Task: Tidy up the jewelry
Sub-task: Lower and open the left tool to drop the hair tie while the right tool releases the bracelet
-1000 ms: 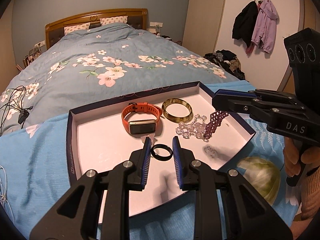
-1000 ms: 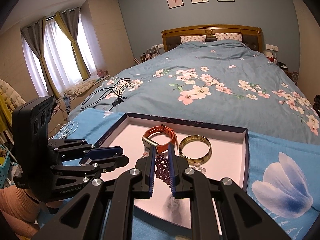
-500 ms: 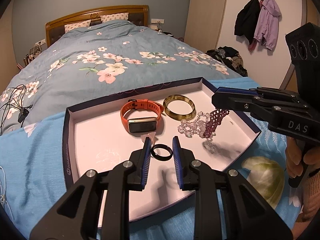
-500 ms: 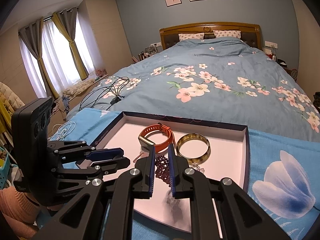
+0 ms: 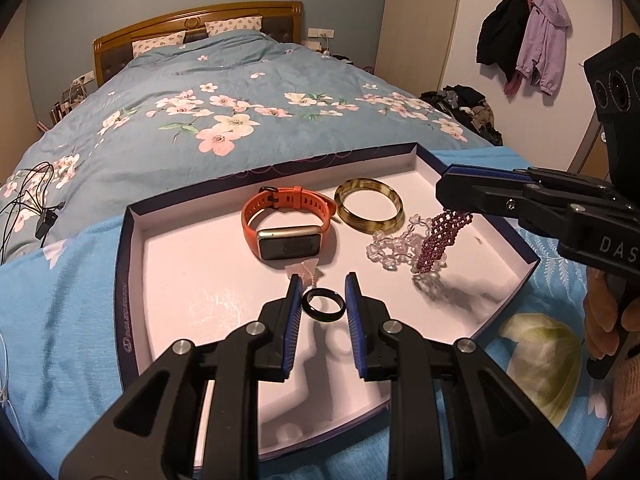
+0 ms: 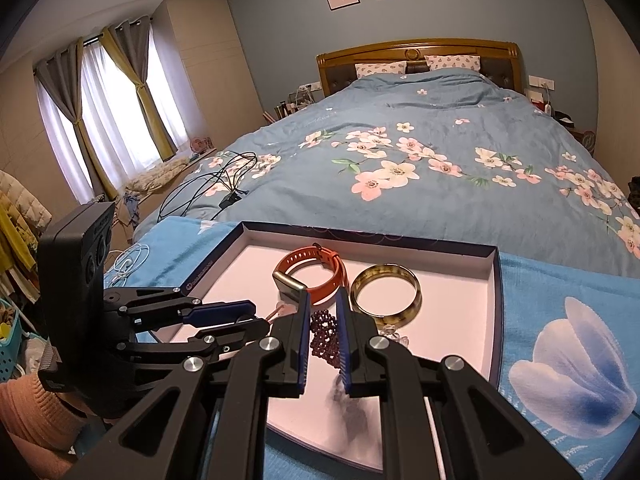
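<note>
The left gripper (image 5: 323, 295) pinches a black ring (image 5: 323, 305) over the tray (image 5: 132, 280); the right gripper (image 6: 323, 322) clamps a purple bead bracelet (image 6: 323, 332), apparently lifted.

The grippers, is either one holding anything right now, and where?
Left gripper pinches the black ring across its outer sides. Right gripper clamps the purple beaded bracelet at its upper end; the rest hangs.
</note>
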Demonstrator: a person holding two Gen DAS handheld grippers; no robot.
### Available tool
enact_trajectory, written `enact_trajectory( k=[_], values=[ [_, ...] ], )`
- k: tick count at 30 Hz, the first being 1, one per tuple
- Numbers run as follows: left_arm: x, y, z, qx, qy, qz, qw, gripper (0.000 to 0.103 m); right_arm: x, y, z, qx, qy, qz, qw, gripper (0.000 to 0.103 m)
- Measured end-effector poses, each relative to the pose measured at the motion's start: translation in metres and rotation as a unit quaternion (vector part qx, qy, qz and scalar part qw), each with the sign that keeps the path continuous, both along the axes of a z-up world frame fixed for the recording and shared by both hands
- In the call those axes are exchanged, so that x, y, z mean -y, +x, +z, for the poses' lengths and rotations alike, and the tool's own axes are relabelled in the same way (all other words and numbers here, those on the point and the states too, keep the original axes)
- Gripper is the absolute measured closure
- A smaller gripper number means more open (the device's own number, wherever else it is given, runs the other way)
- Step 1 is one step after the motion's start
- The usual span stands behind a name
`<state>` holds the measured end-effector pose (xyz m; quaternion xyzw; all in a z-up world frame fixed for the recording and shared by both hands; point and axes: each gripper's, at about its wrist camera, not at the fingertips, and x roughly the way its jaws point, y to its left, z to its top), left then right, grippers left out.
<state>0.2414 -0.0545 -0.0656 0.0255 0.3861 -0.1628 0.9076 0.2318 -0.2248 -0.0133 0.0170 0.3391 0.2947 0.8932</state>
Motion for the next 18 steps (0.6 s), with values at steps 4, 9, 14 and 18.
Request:
enact_trajectory(
  k=[4,9,14,18],
  values=[
    [0.001,0.003,-0.002,-0.002,0.003,0.001,1.0,0.081,0.0,0.002,-0.002,-0.003,0.001,-0.003,1.0,0.092],
    [0.003,0.007,-0.004,-0.006,0.006,0.002,1.0,0.081,0.0,0.004,-0.003,-0.005,0.002,-0.004,1.0,0.092],
    [0.004,0.01,-0.006,-0.008,0.009,0.003,0.9999,0.081,0.001,0.008,-0.005,-0.008,0.001,-0.011,1.0,0.092],
    [0.004,0.015,-0.01,-0.014,0.011,0.004,0.9998,0.081,0.002,0.012,-0.008,-0.011,-0.002,-0.016,1.0,0.092]
  ],
)
